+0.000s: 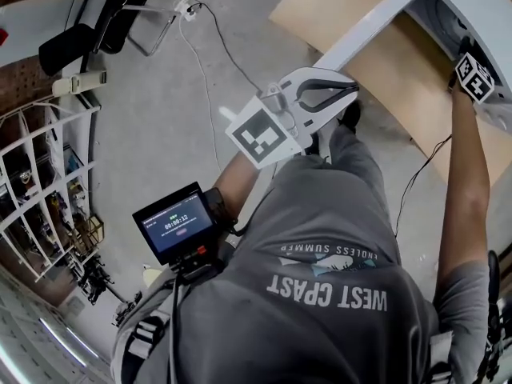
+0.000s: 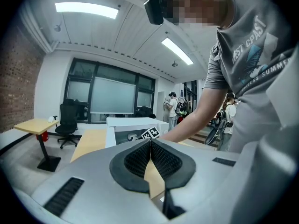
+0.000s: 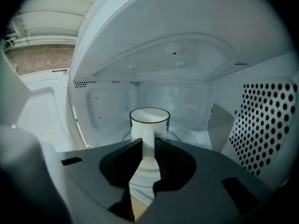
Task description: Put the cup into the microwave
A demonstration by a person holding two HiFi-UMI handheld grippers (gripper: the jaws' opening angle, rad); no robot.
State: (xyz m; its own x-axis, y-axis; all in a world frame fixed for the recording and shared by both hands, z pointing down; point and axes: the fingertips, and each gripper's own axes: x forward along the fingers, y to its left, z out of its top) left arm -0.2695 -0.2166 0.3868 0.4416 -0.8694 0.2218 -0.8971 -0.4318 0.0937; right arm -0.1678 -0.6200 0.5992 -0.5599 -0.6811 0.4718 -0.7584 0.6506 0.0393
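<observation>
Cup (image 3: 149, 118) stands upright inside the microwave (image 3: 180, 94), straight ahead of the right gripper (image 3: 148, 143), its open rim showing just above the jaw tips. Its handle (image 3: 148, 146) faces the gripper and runs down as a white strip between the two jaws, which stand a narrow slot apart and are closed on it. Ribbed rings of the microwave's floor show in the gap beneath the handle, a perforated wall lies to the right of the jaws, and the open door (image 3: 42, 111) lies to their left. In the head view the right arm (image 1: 468, 174) reaches forward almost straight, with the marker cube (image 1: 474, 76) at the mouth of the microwave and the jaws out of sight inside. The left forearm (image 1: 240, 178) is bent across the front of the body. The left gripper (image 1: 352, 90) is held near level beside the door's edge, its jaws pressed together at the tips with nothing between them, and the wooden table (image 1: 336, 6) lies beyond those tips.
</observation>
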